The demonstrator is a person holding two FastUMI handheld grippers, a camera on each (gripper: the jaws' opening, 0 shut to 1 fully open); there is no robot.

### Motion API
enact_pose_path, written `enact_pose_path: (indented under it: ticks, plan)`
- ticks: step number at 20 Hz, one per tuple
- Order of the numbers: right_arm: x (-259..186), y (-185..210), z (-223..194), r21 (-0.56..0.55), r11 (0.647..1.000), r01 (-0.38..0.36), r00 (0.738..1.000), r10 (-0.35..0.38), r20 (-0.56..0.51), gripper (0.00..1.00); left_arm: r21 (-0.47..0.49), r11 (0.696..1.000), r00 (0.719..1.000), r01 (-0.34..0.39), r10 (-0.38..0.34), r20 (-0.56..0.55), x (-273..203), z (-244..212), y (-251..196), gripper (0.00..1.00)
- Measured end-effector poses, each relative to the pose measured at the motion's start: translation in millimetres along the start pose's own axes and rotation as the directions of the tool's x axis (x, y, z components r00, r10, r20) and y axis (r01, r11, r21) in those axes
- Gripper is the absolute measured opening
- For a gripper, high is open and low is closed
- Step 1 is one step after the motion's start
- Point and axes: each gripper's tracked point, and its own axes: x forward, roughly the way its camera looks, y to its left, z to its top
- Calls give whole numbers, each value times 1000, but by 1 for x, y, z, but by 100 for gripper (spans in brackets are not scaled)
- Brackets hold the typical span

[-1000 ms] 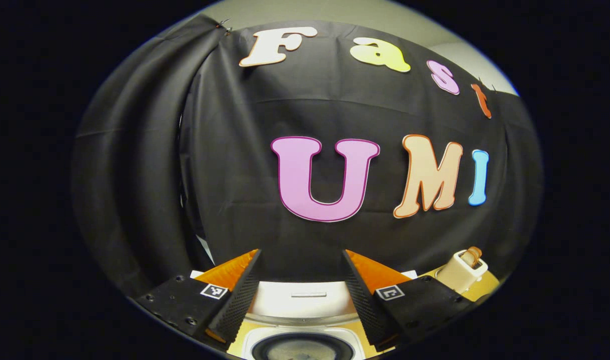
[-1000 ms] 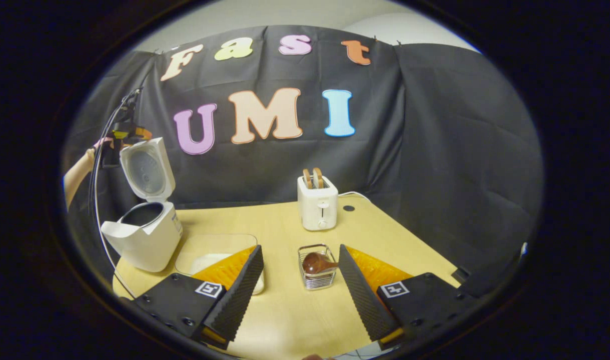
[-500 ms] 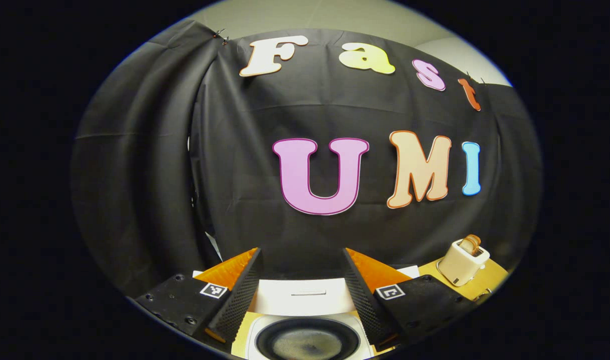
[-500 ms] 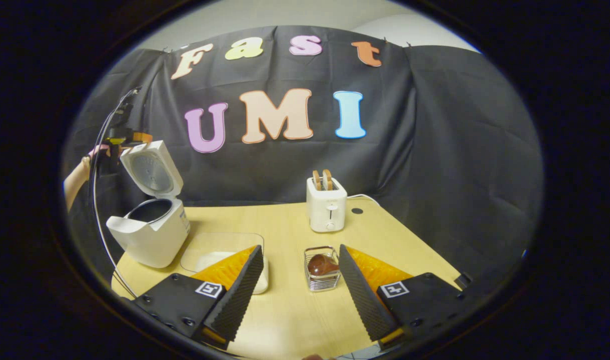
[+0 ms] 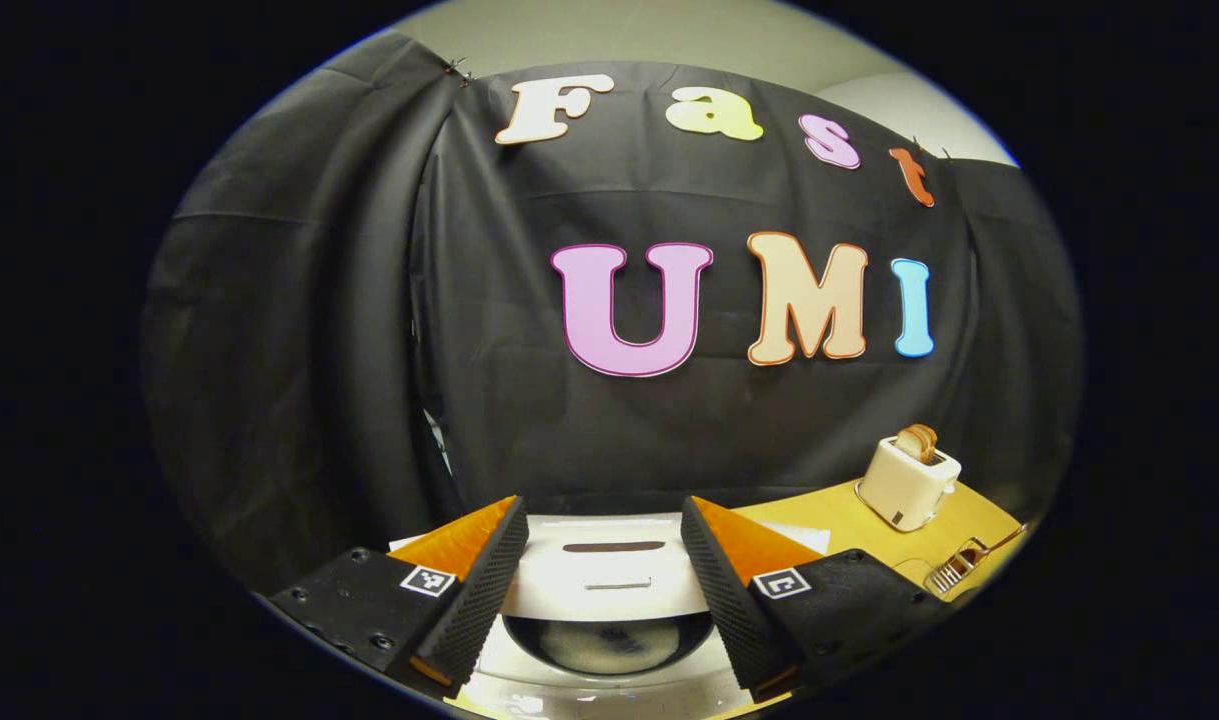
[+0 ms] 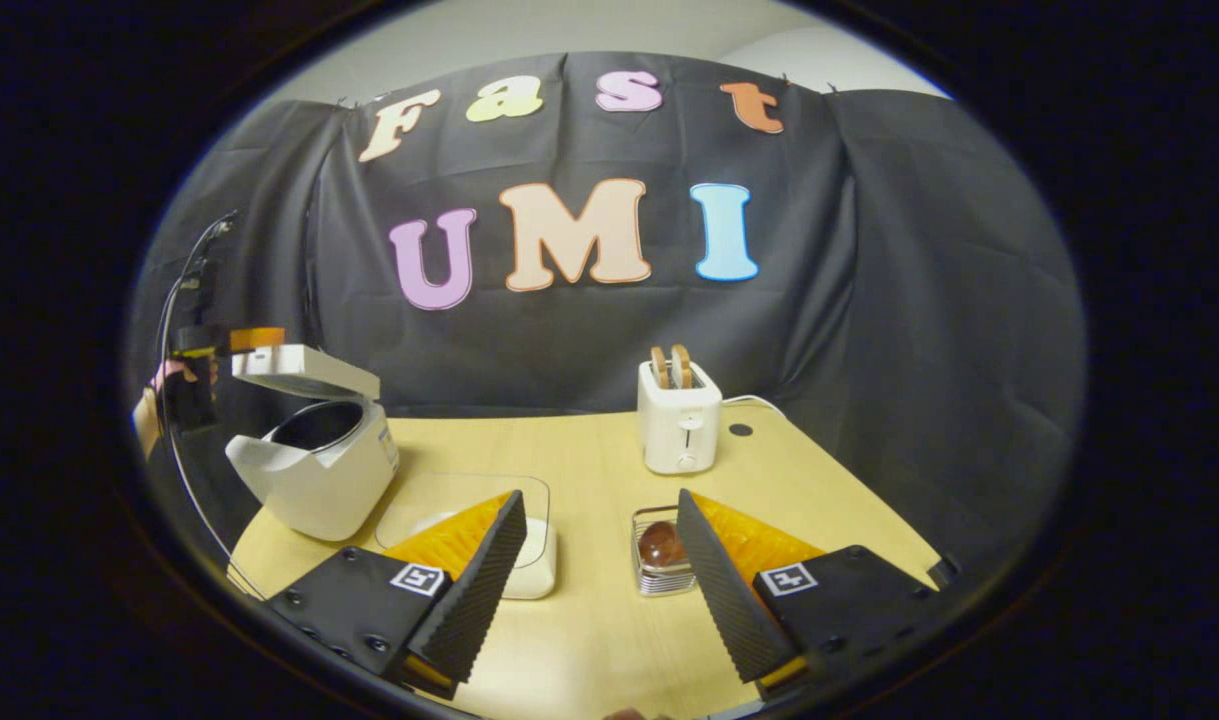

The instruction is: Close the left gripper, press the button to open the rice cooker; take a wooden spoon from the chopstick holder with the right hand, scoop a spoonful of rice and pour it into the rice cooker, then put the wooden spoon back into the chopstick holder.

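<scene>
1. The rice cooker (image 6: 314, 470) is seen in the right gripper view at the left end of the wooden table (image 6: 589, 640); it is a white, rounded body with a dark inner pot open to view.
2. Its lid (image 6: 304, 370) is held partly raised, hinged at the back and tilted low over the pot, with a gap left between lid and body.
3. In the left gripper view the same lid (image 5: 604, 580) is seen from above as a flat white panel with a dark slot and a small recessed line, and the shiny dark bowl of the pot (image 5: 609, 645) is seen beneath its front edge.
4. The left gripper (image 5: 604, 590) is seen with its jaws apart, one on each side of the lid's top; whether either finger touches the lid cannot be told.
5. In the right gripper view that gripper (image 6: 204, 370) is seen at the lid's far left edge, with a hand behind it.
6. The right gripper (image 6: 599, 580) is held with its jaws spread wide and nothing between them, above the table's near edge.
7. The chopstick holder (image 6: 661, 565) is seen as a small wire basket standing on the table just beside the right-hand finger, with the rounded brown bowl of the wooden spoon (image 6: 659, 545) inside it.
8. A shallow clear tray of rice (image 6: 529, 545) is seen between the cooker and the holder, partly hidden by the left-hand finger.
9. A white toaster (image 6: 679, 425) with two slices of bread in it stands farther back.
</scene>
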Motion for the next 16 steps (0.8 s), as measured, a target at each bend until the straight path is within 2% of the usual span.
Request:
enact_pose_path:
  ticks: [1, 8, 9, 11, 16]
  plan:
    - [1, 2, 1, 2, 1000, -5, 1000, 5, -1, 94, -4, 1000, 1000, -7, 7, -5, 0, -3, 0, 92]
    - [8, 12, -1, -26, 1000, -9, 1000, 8, -14, 94, 7, 998, 998, -58, 59, -28, -9, -18, 8, 92]
    - [8, 12, -1, -28, 1000, -6, 1000, 6, -15, 94, 0, 998, 997, -64, 64, -38, -10, -21, 8, 88]
    - [8, 13, 0, -25, 1000, 0, 1000, 0, -16, 94, -14, 998, 996, -65, 64, -65, -15, -29, 5, 92]
    - [12, 18, -2, -21, 1000, 4, 1000, -4, -28, 94, -19, 999, 991, -44, 41, -127, -21, -46, 2, 92]
